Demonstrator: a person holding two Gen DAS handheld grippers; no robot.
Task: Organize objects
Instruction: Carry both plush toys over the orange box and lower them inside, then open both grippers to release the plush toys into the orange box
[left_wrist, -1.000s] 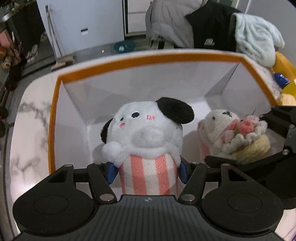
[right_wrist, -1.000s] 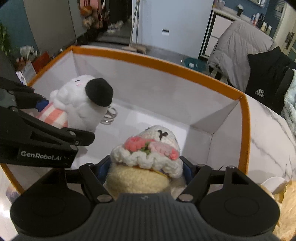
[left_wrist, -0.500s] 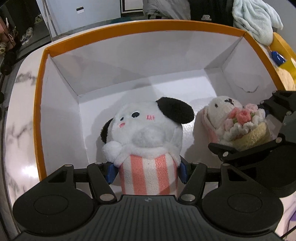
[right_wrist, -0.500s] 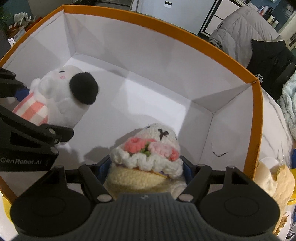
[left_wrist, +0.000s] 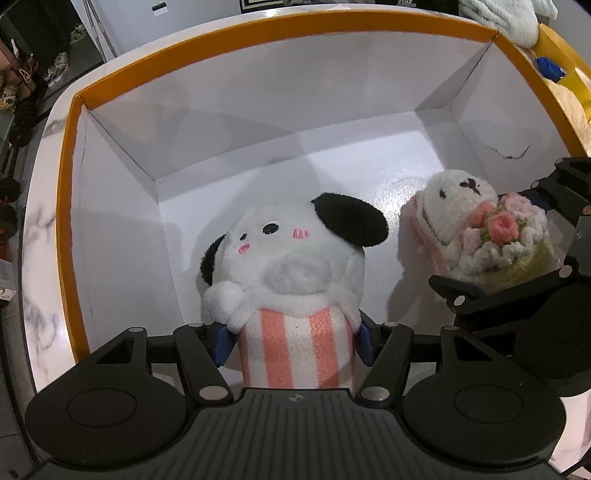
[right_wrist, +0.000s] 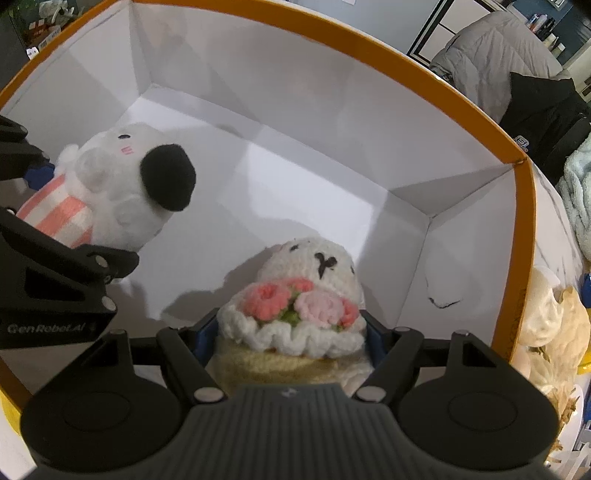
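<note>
Both my grippers hold toys inside the orange-rimmed box (left_wrist: 66, 206).
Left gripper (left_wrist: 293, 341) clamps the striped plush dog (left_wrist: 295, 266); right gripper (right_wrist: 291, 341) clamps the crocheted bouquet doll (right_wrist: 306, 295).

White marble table (left_wrist: 37, 229), orange-rimmed white box (left_wrist: 258, 40) on it

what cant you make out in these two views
- Left view: lower part of the striped plush, hidden by the left gripper.
- Right view: base of the crochet toy, behind the right gripper.
- Both: whether either toy touches the box floor.
</note>
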